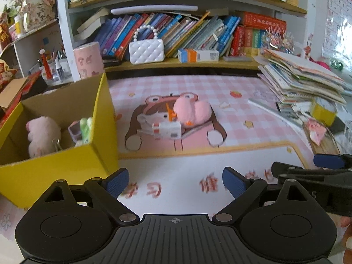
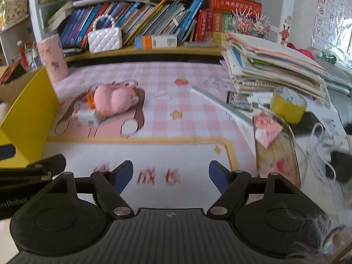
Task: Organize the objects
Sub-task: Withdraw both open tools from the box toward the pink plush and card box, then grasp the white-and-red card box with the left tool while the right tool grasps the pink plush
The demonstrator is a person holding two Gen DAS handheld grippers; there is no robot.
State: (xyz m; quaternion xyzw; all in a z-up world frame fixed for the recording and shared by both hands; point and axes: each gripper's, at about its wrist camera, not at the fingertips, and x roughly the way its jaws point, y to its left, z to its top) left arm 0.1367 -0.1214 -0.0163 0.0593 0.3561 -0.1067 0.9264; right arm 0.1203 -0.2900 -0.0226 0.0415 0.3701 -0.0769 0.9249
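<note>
Book stack (image 2: 270, 66) near, perhaps tape (image 2: 288, 104).

An alphabet chart (image 2: 334, 11) on the wall at right shows capital letters, among them M, N, R, V, Y and Z. Pink Chinese characters (image 2: 159, 177) printed on the desk mat (image 2: 198, 154) include 成长. Part of a brand, "nRobot", marks the left gripper's body (image 2: 15, 202).
</note>
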